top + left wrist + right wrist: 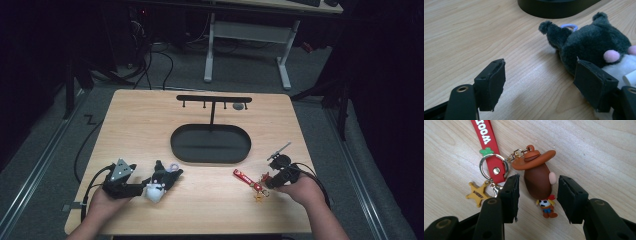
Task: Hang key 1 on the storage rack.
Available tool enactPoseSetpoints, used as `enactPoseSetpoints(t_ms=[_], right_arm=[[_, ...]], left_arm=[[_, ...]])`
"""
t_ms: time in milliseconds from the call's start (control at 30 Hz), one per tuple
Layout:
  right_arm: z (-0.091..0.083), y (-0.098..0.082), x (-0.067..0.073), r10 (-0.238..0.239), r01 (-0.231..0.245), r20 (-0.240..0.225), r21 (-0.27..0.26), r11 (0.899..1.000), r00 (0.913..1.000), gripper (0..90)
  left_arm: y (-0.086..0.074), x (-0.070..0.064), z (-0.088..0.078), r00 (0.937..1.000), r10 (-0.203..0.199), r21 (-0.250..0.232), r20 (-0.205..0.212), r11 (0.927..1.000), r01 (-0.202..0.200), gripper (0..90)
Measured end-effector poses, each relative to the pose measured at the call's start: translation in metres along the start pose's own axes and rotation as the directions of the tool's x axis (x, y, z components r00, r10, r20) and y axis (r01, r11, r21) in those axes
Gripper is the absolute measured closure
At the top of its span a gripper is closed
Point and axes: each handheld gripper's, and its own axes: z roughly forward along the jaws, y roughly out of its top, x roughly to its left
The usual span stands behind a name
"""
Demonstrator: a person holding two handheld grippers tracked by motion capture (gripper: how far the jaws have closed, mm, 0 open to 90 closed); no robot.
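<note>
The table is pale wood with a smooth matt grain. The plush toy is fuzzy grey and white cloth. The cowboy figure looks like smooth, slightly glossy plastic, its key ring shiny metal, its red strap matt rubber

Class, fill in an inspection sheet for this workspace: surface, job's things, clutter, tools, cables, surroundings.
Surface: wooden table, bare grain.
Job's things: cowboy keychain on red strap; plush toy; black hanger stand on oval base.
Clutter: nothing seen.
Tools: right tool straddles the cowboy figure, pads not touching; left tool open, one pad against the plush.
Cables: one trails off the table's left side.
Surroundings: white desk legs, floor wiring behind.
</note>
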Motion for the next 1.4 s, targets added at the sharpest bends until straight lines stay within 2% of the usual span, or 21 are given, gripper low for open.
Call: enactPoseSetpoints(t_ms=[233, 500, 767, 800, 1100, 1167, 1200, 1267, 1400], right_arm=[[0.005, 0.003, 0.000, 0.011, -0.011, -0.007, 0.010, 1.000, 0.9999, 54.3], [0.010, 0.005, 0.002, -0.016, 0.016, -0.001, 0.026, 1.000, 0.9999, 60.9], [0.012, 0.006, 0.005, -0.036, 0.035, 0.017, 0.027, 0.999, 0.9992, 63.3], [0.012, 0.006, 0.007, -0.048, 0.047, 0.031, 0.028, 0.998, 0.9984, 63.7], [0.012, 0.006, 0.010, -0.045, 0.044, 0.038, 0.036, 0.998, 0.9983, 65.1], [0.012, 0.007, 0.012, -0.056, 0.054, 0.054, 0.035, 0.998, 0.9970, 65.7], [0.011, 0.007, 0.015, -0.032, 0.030, 0.055, 0.043, 0.999, 0.9980, 65.8], [0.009, 0.008, 0.015, -0.047, 0.046, 0.040, 0.031, 0.998, 0.9981, 65.8], [-0.002, 0.012, 0.018, -0.025, 0.025, 0.035, 0.018, 1.000, 0.9991, 65.7]], left_arm=[[0.000, 0.000, 0.000, 1.0000, 0.001, 0.001, 0.003, 1.0000, -0.001, 25.4], [0.000, 0.000, 0.000, 1.0000, 0.003, 0.000, 0.003, 1.0000, -0.003, 25.5], [0.000, -0.001, 0.001, 1.0000, 0.006, 0.004, 0.003, 1.0000, -0.006, 25.5], [0.000, -0.001, 0.001, 1.0000, 0.006, 0.006, 0.003, 1.0000, -0.006, 25.5], [0.000, -0.002, 0.001, 1.0000, 0.006, 0.003, 0.004, 1.0000, -0.006, 25.5], [0.000, -0.002, 0.001, 1.0000, 0.006, 0.003, 0.003, 1.0000, -0.006, 25.5], [0.000, -0.002, 0.001, 1.0000, 0.003, 0.005, 0.005, 1.0000, -0.003, 25.5], [-0.002, -0.002, 0.003, 0.9999, -0.007, 0.008, 0.013, 0.9999, 0.007, 25.8], [-0.001, -0.003, 0.001, 0.9999, 0.005, -0.011, 0.012, 0.9999, -0.005, 25.9]])
